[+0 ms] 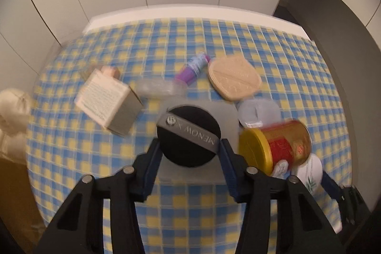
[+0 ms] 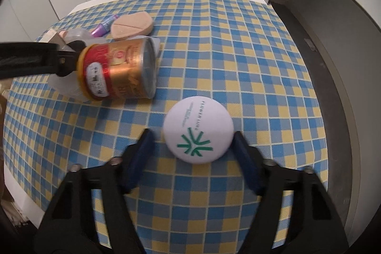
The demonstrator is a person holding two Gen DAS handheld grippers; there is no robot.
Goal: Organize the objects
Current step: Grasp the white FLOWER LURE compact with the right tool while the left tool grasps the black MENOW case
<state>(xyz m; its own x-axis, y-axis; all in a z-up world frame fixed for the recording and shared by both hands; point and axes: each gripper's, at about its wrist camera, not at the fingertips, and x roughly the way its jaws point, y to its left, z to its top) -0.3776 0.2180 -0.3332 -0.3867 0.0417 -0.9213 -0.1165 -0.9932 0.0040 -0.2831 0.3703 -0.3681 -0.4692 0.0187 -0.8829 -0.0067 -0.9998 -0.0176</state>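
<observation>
My left gripper (image 1: 188, 146) has its fingers against both sides of a black round puff (image 1: 188, 136) with a grey "MENOW" strap, which lies in a clear square case (image 1: 227, 118). A red and gold tin (image 1: 277, 145) lies on its side just right of it; the tin also shows in the right wrist view (image 2: 119, 72). My right gripper (image 2: 193, 138) is open around a white round jar (image 2: 198, 129) with a green logo; its right finger touches the jar and the left stands apart. The jar also shows in the left wrist view (image 1: 309, 174).
On the blue and yellow checked tablecloth (image 1: 190, 44) lie a beige box (image 1: 108, 99), a purple tube (image 1: 193, 68), a tan flat compact (image 1: 234, 77), a clear lid (image 1: 162, 87) and a pale pouch (image 1: 259, 112). White wall panels stand behind; a dark surface is at right.
</observation>
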